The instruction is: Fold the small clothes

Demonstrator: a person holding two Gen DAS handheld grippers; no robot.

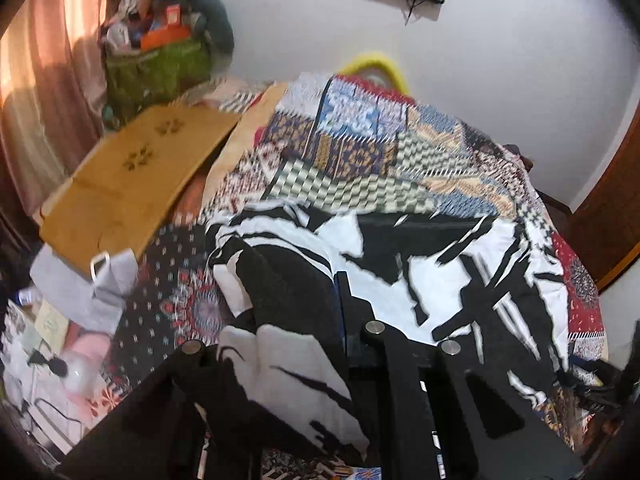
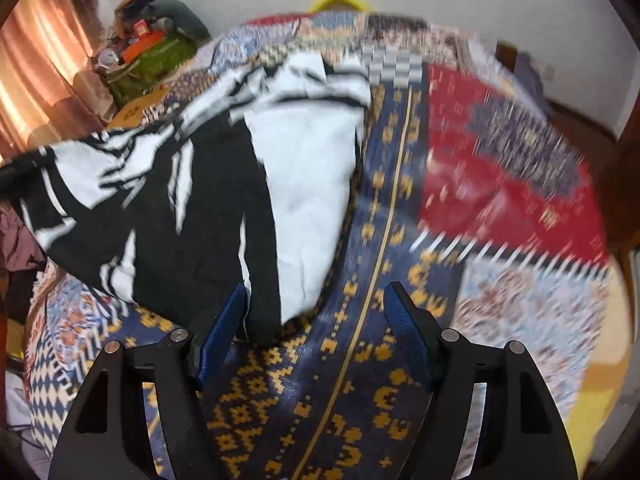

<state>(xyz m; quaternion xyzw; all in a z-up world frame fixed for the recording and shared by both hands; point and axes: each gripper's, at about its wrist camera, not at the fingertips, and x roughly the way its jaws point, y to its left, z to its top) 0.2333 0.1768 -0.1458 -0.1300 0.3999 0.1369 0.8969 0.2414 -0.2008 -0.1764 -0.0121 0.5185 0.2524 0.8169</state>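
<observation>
A green bag (image 1: 156,68) stuffed with clutter and a tan board (image 1: 132,184) sit beside the patchwork bedspread (image 2: 500,184), where the black-and-white garment (image 1: 400,264) lies. The left gripper (image 1: 344,344) seems clamped on its bunched near edge; blur hides detail. The right gripper (image 2: 316,332) has jaws spread, the garment's hem touching the left pad; no writing is legible

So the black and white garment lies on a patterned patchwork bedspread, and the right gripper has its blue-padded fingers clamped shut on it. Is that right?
Not quite. The right gripper is open: the right wrist view shows its blue-padded fingers spread wide apart, with only the near edge of the black and white garment lying between them. The rest holds: the garment does lie on the patterned patchwork bedspread.
</observation>
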